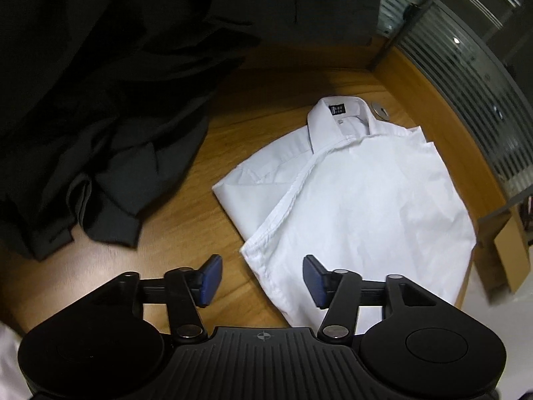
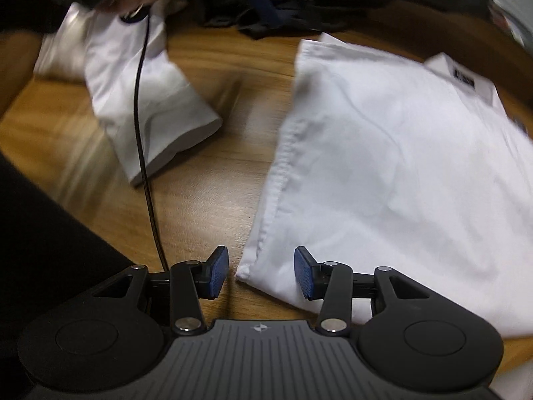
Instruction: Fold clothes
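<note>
Folded white collared cotton shirt on wooden surface; crumpled black garment pile at 10 o'clock. Left gripper spread, empty. Right gripper spread, straddling the shirt's corner.

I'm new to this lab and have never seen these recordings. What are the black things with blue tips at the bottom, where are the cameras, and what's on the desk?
Each picture comes from a fisheye camera on a hand-held gripper, looking forward along its two fingers. The black frames are the grippers; the blue tips are finger pads. One view shows the left gripper, the other the right gripper. Both are open and hold nothing.

On the wooden desk lies a white shirt, partly folded, collar at the far end. The same shirt fills the right view, which is blurred. Dark clothes are piled to the left. The right view also shows another white garment with a black cable running across it.
</note>
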### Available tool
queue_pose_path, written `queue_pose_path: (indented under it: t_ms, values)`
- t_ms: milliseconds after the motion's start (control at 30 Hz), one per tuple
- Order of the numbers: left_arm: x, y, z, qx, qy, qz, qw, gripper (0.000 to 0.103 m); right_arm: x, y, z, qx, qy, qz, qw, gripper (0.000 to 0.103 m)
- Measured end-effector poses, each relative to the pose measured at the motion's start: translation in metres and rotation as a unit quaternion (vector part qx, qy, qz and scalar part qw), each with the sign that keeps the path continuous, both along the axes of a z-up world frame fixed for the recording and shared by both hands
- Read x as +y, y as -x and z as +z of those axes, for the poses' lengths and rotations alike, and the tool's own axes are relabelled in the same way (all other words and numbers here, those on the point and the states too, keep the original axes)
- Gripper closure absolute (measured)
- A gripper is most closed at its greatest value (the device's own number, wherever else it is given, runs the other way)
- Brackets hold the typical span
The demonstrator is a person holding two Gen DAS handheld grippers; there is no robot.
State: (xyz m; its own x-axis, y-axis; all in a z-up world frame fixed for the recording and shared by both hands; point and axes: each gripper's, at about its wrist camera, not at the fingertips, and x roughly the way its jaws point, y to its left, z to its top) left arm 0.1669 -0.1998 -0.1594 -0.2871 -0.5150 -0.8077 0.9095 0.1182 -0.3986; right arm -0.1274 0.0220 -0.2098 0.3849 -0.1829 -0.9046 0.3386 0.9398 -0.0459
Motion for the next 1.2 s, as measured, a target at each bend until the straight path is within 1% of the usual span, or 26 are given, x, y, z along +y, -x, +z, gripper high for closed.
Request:
queue_pose_path:
  t_ms: [133,200,267,300,367,533,600,700,900,933,1000,1100,1133,1167,1200]
  values:
    - [0.006,0.001,-0.006,0.023,-0.016,0.015,0.9995,0.037,0.019,-0.009,-0.009,0.029,0.059,0.06,0.996,0.054]
    - [0.01,0.003,-0.009,0.044,-0.023,0.024,0.9985,0.035,0.024,-0.011,-0.009,0.038,0.076,0.075,0.994,0.061]
    - [0.014,0.004,-0.015,0.069,-0.032,0.041,0.9963,0.032,0.026,-0.011,-0.007,0.048,0.093,0.086,0.991,0.088]
    - [0.017,0.004,-0.018,0.081,-0.037,0.049,0.9948,0.031,0.027,-0.009,-0.004,0.051,0.107,0.091,0.989,0.09]
    - [0.02,0.006,-0.026,0.102,-0.046,0.068,0.9914,0.029,0.028,-0.003,0.006,0.047,0.126,0.096,0.986,0.09]
    - [0.02,0.014,-0.044,0.146,-0.066,0.114,0.9804,0.029,0.017,0.013,0.044,0.018,0.139,0.061,0.988,0.091]
    - [0.017,0.017,-0.046,0.15,-0.059,0.128,0.9785,0.029,0.01,0.019,0.058,0.009,0.137,0.045,0.989,0.091]
    - [0.011,0.018,-0.043,0.141,-0.036,0.149,0.978,0.03,0.0,0.028,0.076,0.002,0.134,0.027,0.991,0.091]
    - [-0.006,0.016,-0.049,0.145,-0.032,0.177,0.9729,0.031,-0.018,0.043,0.097,-0.013,0.134,-0.003,0.991,0.091]
    - [-0.008,0.015,-0.05,0.147,-0.032,0.18,0.972,0.033,-0.021,0.045,0.099,-0.015,0.135,-0.007,0.991,0.092]
    - [-0.009,0.015,-0.052,0.151,-0.033,0.187,0.97,0.041,-0.026,0.049,0.104,-0.021,0.13,-0.017,0.991,0.092]
    - [-0.011,0.014,-0.055,0.155,-0.031,0.196,0.9677,0.058,-0.033,0.055,0.109,-0.031,0.127,-0.029,0.991,0.092]
    - [-0.011,0.014,-0.054,0.155,-0.028,0.197,0.9677,0.079,-0.036,0.057,0.111,-0.034,0.126,-0.033,0.991,0.092]
    - [-0.011,0.013,-0.052,0.154,-0.023,0.2,0.9674,0.091,-0.038,0.059,0.113,-0.037,0.125,-0.037,0.991,0.092]
    - [-0.01,0.013,-0.05,0.154,-0.019,0.202,0.967,0.092,-0.041,0.062,0.115,-0.042,0.122,-0.043,0.991,0.092]
